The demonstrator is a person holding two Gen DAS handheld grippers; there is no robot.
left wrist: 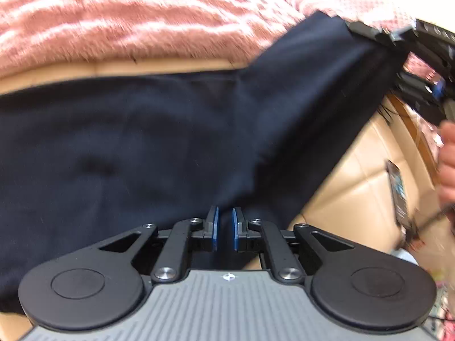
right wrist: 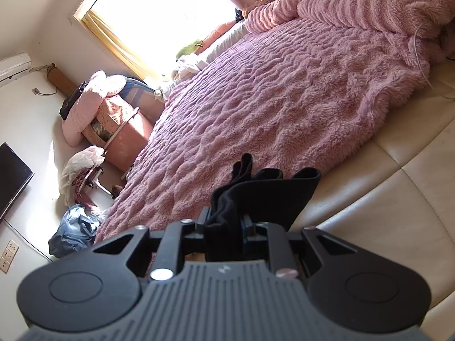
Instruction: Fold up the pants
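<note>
While both tools grip the cloth, the item stands catalogued as mid-fold, not finished. Item: dark navy pants (left wrist: 136, 142), one pair, soft woven or knit cloth, no waistband or hem clearly told apart in either view. Location: spread over the tan leather bed surround (left wrist: 355, 176), just beside the pink plush bedspread (left wrist: 113, 28), with one end raised off the surface. Left gripper (left wrist: 224, 228): jaws drawn nearly together, blue pads (left wrist: 215, 227) showing a narrow gap with dark cloth in it, so judged clamped on the near edge of the pants, though blur leaves this less than certain. Right gripper (right wrist: 224, 227): jaws closed on a bunched wad of the same dark cloth (right wrist: 256, 193), folds standing up above the fingers; in the left wrist view this gripper (left wrist: 366, 29) is at the upper right, pinching the lifted corner. Orientation: long axis runs roughly left to right across the left wrist view, the bulk lying flat to the left, the right end turning upward toward the raised grip. Progress, as a judgement: cloth appears doubled in places, with at least one fold in hand; the lifted end is not yet laid down, no compact stack is visible, smoothing and any further fold remain. Also present: person's hand (left wrist: 448, 162) on the right tool's handle.
</note>
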